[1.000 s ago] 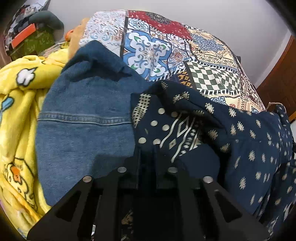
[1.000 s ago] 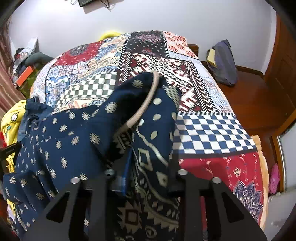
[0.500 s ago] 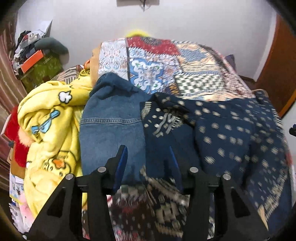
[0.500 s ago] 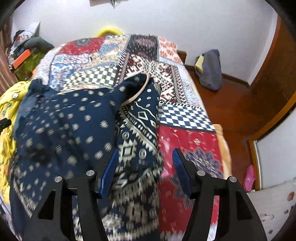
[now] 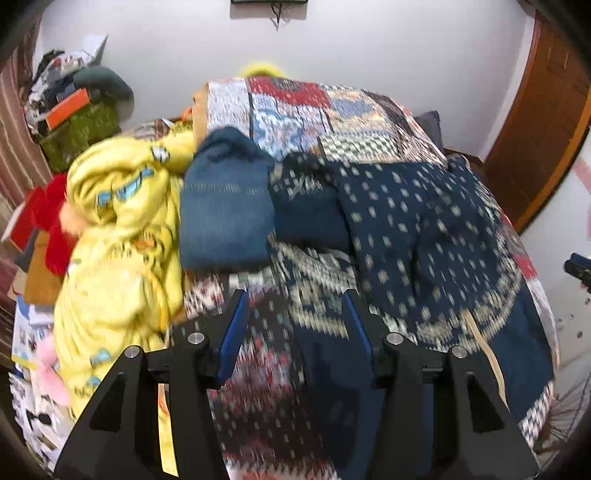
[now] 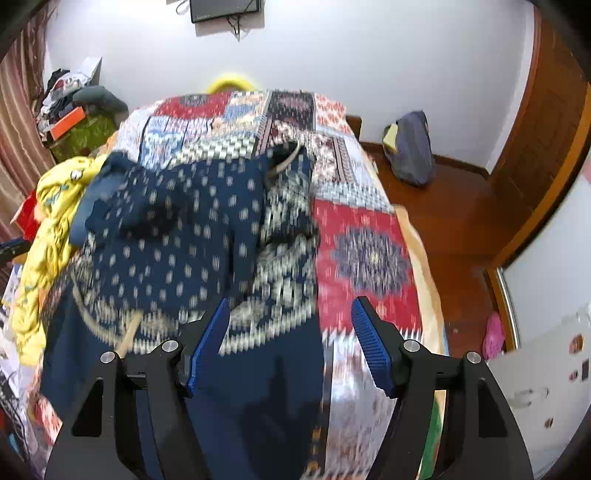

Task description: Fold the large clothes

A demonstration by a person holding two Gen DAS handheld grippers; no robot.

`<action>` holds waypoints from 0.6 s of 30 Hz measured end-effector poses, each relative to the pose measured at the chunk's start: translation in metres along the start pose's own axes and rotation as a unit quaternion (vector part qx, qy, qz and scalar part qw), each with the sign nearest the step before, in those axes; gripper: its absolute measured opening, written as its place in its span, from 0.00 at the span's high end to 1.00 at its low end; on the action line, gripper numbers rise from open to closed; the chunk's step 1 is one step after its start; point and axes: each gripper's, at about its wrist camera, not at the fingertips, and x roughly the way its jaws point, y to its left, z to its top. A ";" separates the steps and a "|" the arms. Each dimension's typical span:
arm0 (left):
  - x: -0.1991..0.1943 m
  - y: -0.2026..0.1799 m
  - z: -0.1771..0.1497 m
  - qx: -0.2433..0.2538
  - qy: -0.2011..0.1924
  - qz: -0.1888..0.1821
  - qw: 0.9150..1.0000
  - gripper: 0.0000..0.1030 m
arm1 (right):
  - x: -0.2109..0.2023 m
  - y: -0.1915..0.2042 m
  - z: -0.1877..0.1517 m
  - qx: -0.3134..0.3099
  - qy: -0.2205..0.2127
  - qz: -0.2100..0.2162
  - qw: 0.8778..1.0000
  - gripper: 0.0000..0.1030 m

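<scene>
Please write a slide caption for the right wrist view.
Right gripper, jaws opening and empty, above navy patterned garment on patchwork bedspread.

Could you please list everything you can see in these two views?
dress: one, navy with pale print, spread on the bed.
denim garment: one, blue, folded left of the dress.
blanket: one, yellow, heaped at the bed's left edge.
quilt: one, patchwork, covering the bed.
bag: one, grey, on the floor by the far wall.
clutter pile: one, mixed, far left corner.
screen: one, black, on the wall.
left gripper: black, blue pads, jaws opening, nothing between them.
right gripper: the same, jaws opening, empty.
</scene>
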 end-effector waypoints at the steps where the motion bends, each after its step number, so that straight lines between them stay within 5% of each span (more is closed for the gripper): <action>1: -0.002 0.000 -0.008 -0.001 0.005 -0.007 1.000 0.50 | 0.000 0.001 -0.009 -0.003 0.007 -0.003 1.000 0.37; 7: -0.002 -0.010 -0.056 -0.013 0.050 -0.065 0.997 0.50 | 0.006 0.006 -0.057 -0.022 0.043 -0.005 0.999 0.37; 14: 0.031 -0.018 -0.114 -0.066 0.119 -0.125 0.983 0.50 | 0.026 0.001 -0.101 -0.018 0.089 0.003 0.996 0.37; 18: 0.041 -0.024 -0.130 -0.075 0.135 -0.157 0.975 0.50 | 0.032 -0.013 -0.110 0.024 0.104 0.050 0.993 0.37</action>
